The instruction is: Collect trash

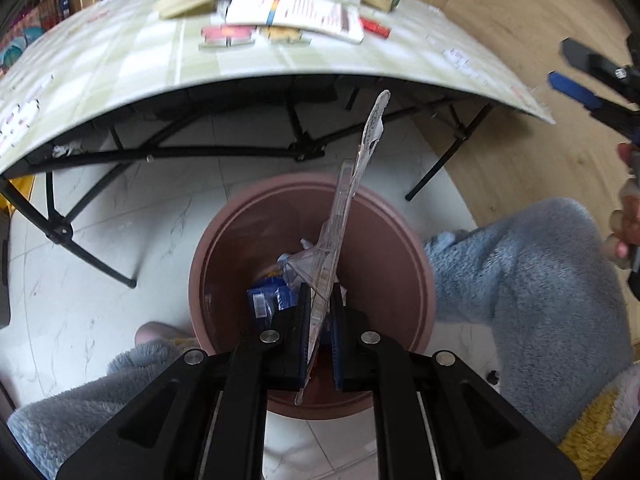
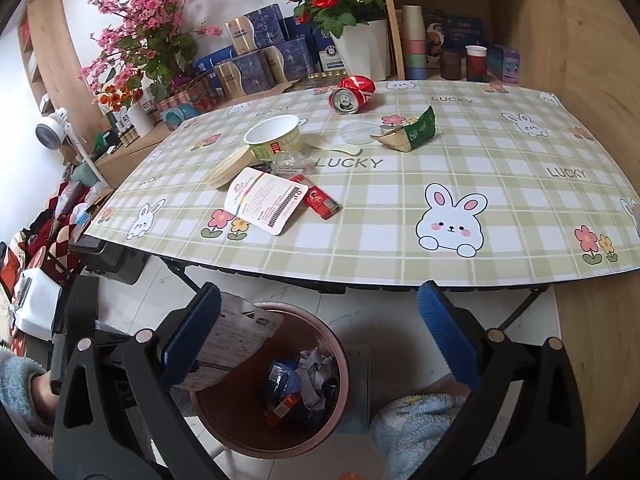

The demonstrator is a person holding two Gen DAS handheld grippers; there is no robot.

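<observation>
1 clear, flat plastic package [image 1: 344,216], gripper-pinched [image 1: 320,300]

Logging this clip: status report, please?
Left hand-held gripper shut on clear plastic packaging over bin. Right hand-held gripper open, empty. Nothing blocking.

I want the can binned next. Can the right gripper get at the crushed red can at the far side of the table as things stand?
Probably yes. The right gripper is open and empty, and the red can lies on its side with nothing over it; only low litter sits between.
</observation>
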